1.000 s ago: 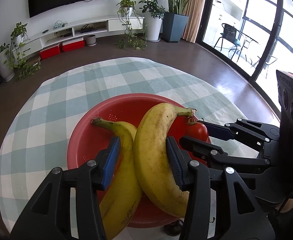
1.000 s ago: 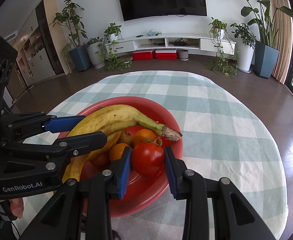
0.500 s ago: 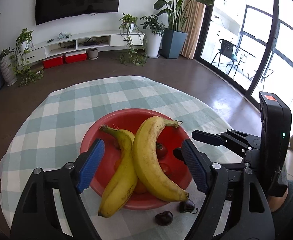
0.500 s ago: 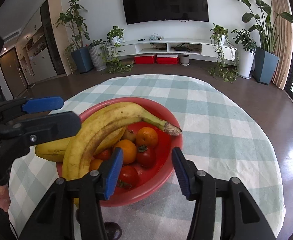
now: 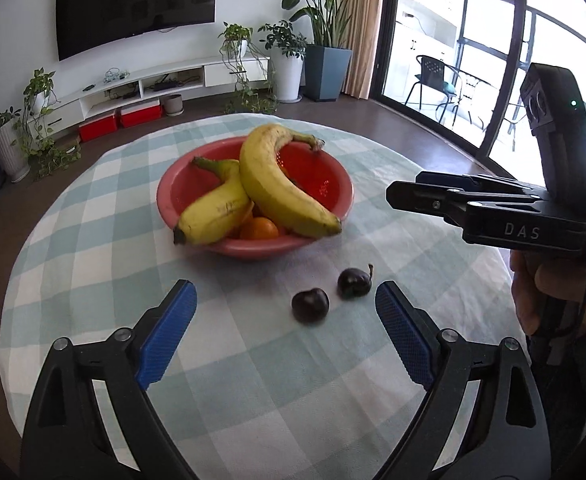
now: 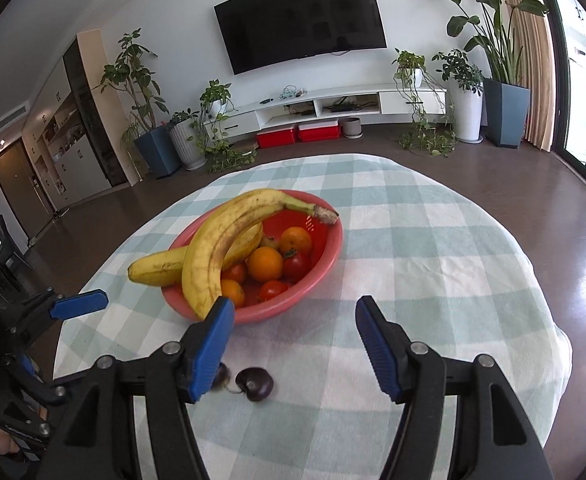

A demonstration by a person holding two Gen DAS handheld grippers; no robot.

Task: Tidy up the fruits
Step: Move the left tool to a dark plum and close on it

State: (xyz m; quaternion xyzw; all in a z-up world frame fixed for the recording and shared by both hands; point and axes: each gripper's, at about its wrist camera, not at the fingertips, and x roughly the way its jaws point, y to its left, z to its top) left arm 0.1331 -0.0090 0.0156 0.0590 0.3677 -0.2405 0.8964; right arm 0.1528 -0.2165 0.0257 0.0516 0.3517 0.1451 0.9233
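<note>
A: Where is the fruit?

B: Mostly in the red bowl (image 5: 253,246), centre of the left wrist view, on the checked cloth over the tabletop (image 5: 93,264). Two bananas (image 5: 281,192) lie crossed on top, their ends poking over the rim. In the right wrist view the oranges (image 6: 266,264) and tomatoes (image 6: 295,265) sit under them.

A: Anything outside the bowl?

B: Two dark cherries (image 5: 310,305), just beside each other on the cloth, below the bowl in the frame. In the right wrist view one is half hidden behind a blue pad, so I can't tell whether they touch.

A: And the tongs?

B: The left tongs (image 5: 285,336) stand wide and are opening, holding nothing; the cherries show in the gap between the pads but untouched. The right tongs (image 6: 295,344) are about half spread, opening too, with only cloth between them. A hand (image 5: 557,296) grips the right tool at the right edge.
</note>
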